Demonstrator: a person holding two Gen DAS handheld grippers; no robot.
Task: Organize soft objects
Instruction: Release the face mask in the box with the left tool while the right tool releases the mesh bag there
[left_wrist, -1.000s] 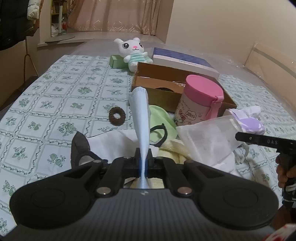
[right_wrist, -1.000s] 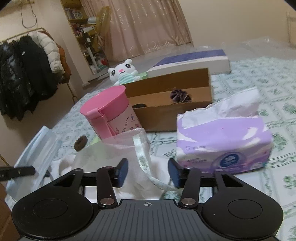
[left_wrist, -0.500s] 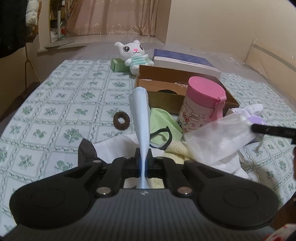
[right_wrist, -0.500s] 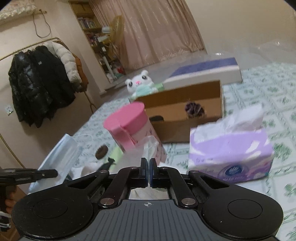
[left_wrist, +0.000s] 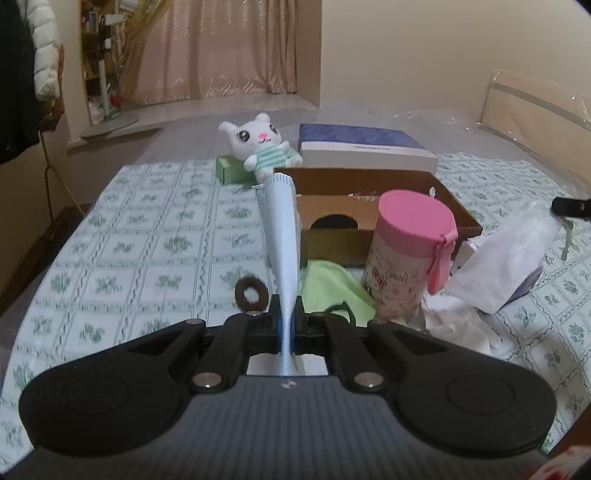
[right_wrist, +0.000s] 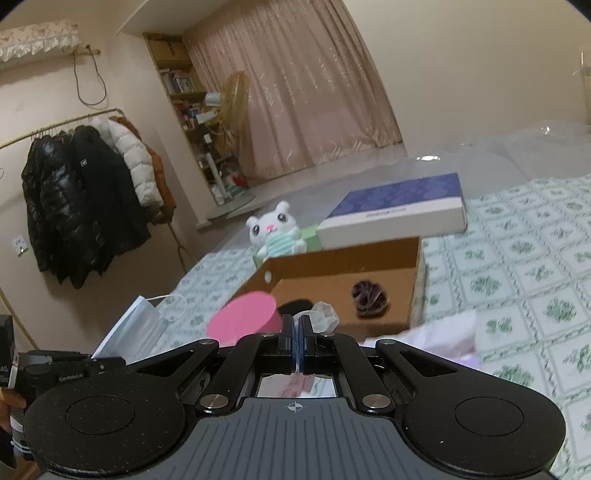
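Observation:
My left gripper (left_wrist: 286, 318) is shut on a light blue face mask (left_wrist: 280, 236), which stands edge-on above the bed. In the right wrist view the same mask (right_wrist: 136, 328) shows at the left with its ear loop hanging. My right gripper (right_wrist: 296, 325) is shut on a clear plastic bag (right_wrist: 325, 314). In the left wrist view that bag (left_wrist: 509, 258) hangs lifted at the right, under the right gripper (left_wrist: 570, 207). An open cardboard box (left_wrist: 373, 225) lies ahead with a purple scrunchie (right_wrist: 369, 293) inside.
A pink-lidded cup (left_wrist: 410, 254) stands in front of the box. A brown hair tie (left_wrist: 251, 291), a green cloth (left_wrist: 328, 284) and white cloths (left_wrist: 458, 325) lie on the checked bedspread. A plush bunny (left_wrist: 258, 147), a green box (left_wrist: 231, 170) and a blue-topped box (left_wrist: 362, 147) sit behind. A purple tissue pack (right_wrist: 443, 332) lies right.
My right gripper has shut on the clear bag and lifted it off the bed. The left gripper has risen a little with the mask still in it.

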